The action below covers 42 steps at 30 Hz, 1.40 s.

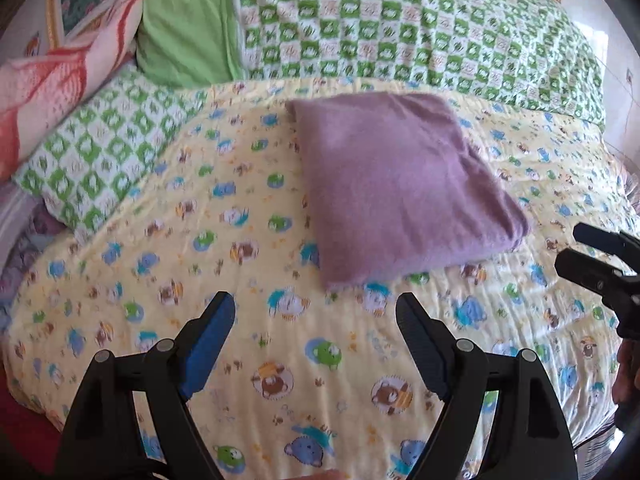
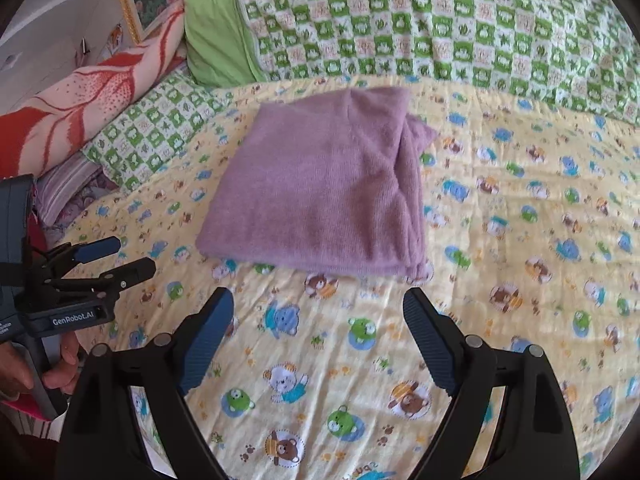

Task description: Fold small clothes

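The purple knit garment lies folded on the bed at twelve o'clock; both tools, left tool and right tool, gape wide and empty, so folding looks finished.

A yellow bedsheet printed with small cartoon bears in blue, green and brown covers the bed. Along its far side lies a green-and-white checked quilt, with a plain light-green cloth bunched at its left end. A checked pillow sits at the left, touching the sheet, and a pink-and-red floral blanket rests above it. A gold-framed picture stands behind.
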Tool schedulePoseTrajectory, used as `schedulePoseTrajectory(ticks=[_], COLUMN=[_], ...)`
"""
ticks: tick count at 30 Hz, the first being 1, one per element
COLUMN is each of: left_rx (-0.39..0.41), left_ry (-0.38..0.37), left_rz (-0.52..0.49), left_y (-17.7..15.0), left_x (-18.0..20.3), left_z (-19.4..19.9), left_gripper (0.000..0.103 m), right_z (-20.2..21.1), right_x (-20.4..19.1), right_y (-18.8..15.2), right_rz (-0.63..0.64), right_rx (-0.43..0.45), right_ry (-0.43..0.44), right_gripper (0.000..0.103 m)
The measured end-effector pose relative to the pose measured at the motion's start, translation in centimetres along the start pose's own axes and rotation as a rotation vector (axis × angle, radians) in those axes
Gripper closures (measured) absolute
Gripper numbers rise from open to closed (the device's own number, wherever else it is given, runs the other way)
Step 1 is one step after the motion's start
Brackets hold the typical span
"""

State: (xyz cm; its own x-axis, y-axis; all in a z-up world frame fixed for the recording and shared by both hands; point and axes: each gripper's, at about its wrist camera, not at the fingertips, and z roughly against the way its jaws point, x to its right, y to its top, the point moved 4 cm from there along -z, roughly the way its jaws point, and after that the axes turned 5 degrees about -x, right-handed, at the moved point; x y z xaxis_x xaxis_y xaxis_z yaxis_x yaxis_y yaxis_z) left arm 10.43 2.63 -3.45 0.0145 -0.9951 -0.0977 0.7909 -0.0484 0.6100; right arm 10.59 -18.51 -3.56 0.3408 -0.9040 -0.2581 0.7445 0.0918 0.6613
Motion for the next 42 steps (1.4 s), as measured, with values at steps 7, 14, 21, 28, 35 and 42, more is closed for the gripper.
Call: schedulePoseTrajectory(ticks=[7, 14, 21, 28, 35, 42], left_rx=[0.037, 0.015, -0.003, -0.012, -0.020, -0.024], left_ry=[0.022, 0.052, 0.075, 0.081, 0.073, 0.057], left_rz=[-0.013, 0.002, 0.018, 0.019, 0.029, 0.041], left_y=[1.3, 1.4, 1.3, 1.4, 2.0, 2.9], left_x=[0.9, 1.1, 1.0, 1.1, 1.2, 1.3], left_z=[0.1, -1.4, -2.7, -3.4, -4.1, -4.4], left_gripper=[0.019, 0.018, 0.018, 0.018, 0.018, 0.018], right_z=[0.9, -1.2, -2.8, -3.6, -3.9, -4.0], right_x=[0.1, 0.3, 0.2, 0.1, 0.2, 0.4], right_y=[1.9, 1.8, 1.5, 1.5, 1.6, 2.1], right_rz=[0.023, 0.029, 0.027, 0.035, 0.038, 0.035], right_rx=[0.085, 0.043, 0.017, 0.003, -0.004, -0.006], right_ry=[-0.039, -0.032, -0.024, -0.009, -0.006, 0.000], right_gripper=[0.000, 0.000, 0.000, 0.000, 0.000, 0.000])
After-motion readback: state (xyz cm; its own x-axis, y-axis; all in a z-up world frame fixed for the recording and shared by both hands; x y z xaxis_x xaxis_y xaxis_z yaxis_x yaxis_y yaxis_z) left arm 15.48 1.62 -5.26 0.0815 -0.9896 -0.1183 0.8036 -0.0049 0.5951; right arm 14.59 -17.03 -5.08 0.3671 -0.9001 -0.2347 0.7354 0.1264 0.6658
